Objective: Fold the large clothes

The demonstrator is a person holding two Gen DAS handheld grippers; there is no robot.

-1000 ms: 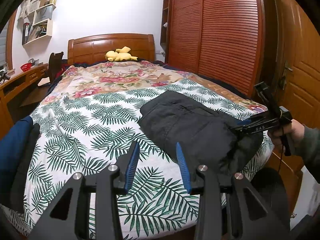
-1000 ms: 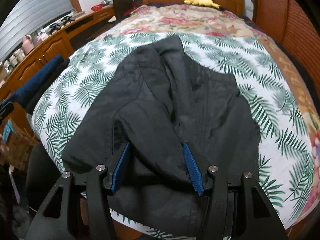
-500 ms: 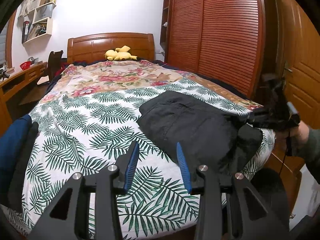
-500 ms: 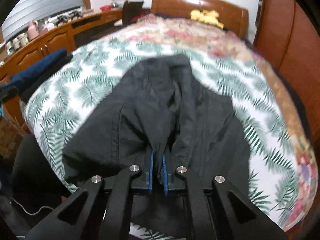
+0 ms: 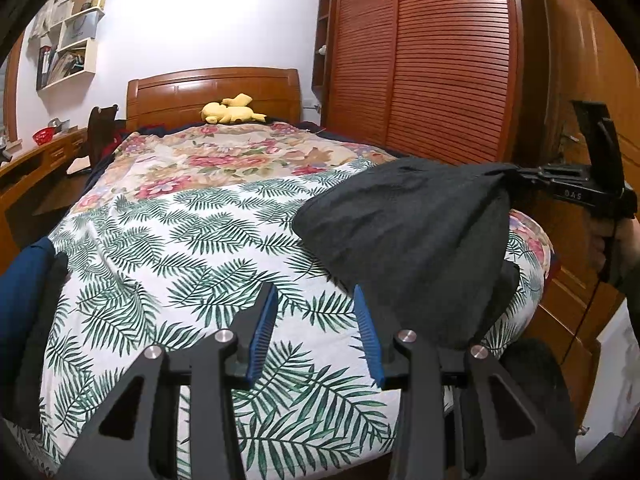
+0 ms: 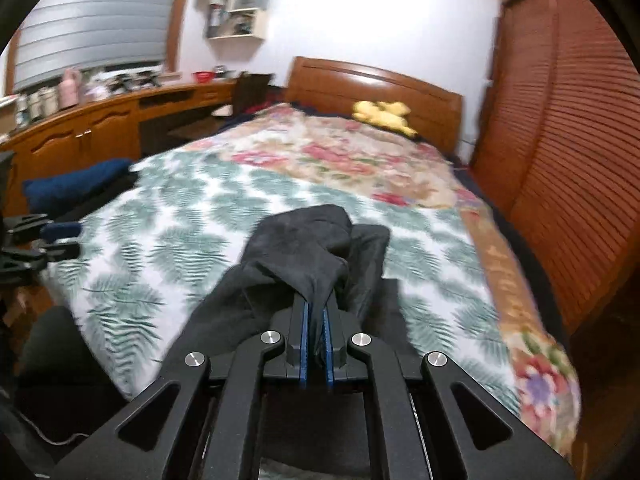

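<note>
Black garment [image 6: 316, 248], one, between two right hand-held gripper [image 6: 315, 334] fingers.

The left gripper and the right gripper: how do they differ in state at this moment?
The left gripper is open, with a wide gap between its blue fingers; the right gripper is shut on the black garment. The left gripper holds nothing and hangs above the leaf-print bedcover; the right gripper lifts one end of the garment off the bed. Both have black frames and blue fingers.

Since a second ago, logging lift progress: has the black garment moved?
Yes. The right tool has lifted the black garment's near end off the palm-print bedspread.
</note>
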